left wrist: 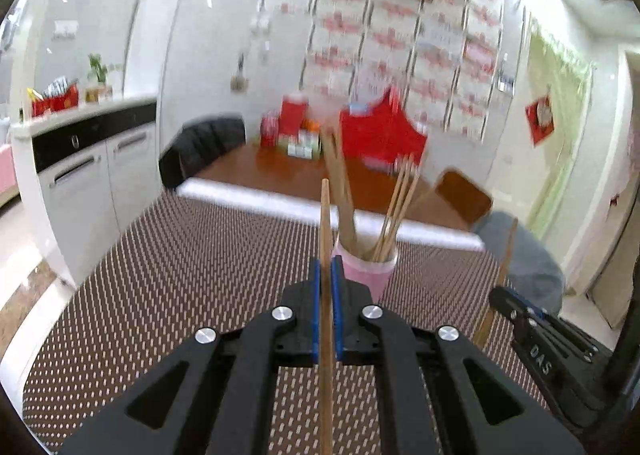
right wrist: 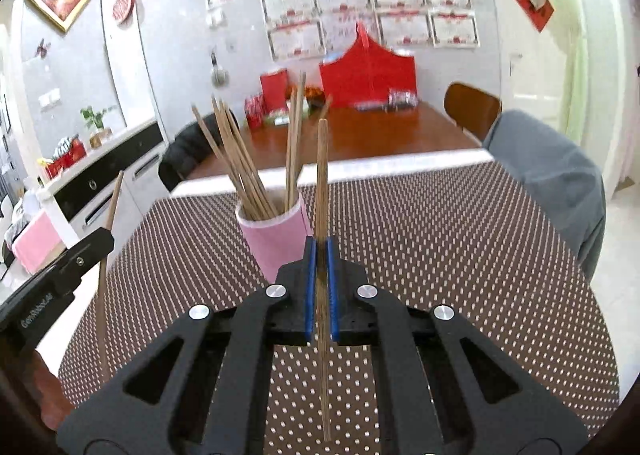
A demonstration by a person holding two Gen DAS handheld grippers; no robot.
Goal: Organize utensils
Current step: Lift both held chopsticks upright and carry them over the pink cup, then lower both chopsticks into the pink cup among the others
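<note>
Left wrist view: left hand-held gripper (left wrist: 327, 287) clamps a chopstick (left wrist: 326, 223) near the pink cup (left wrist: 370, 273). Right hand-held gripper (right wrist: 321, 255) clamps a darker chopstick (right wrist: 322, 175).

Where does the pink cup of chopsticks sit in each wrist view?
Left wrist view: pink cup stands just right of centre, right beyond the left gripper.
Right wrist view: the cup stands left of centre, beside the right gripper.
Shared landmark: the red bag on the far wooden table.
</note>
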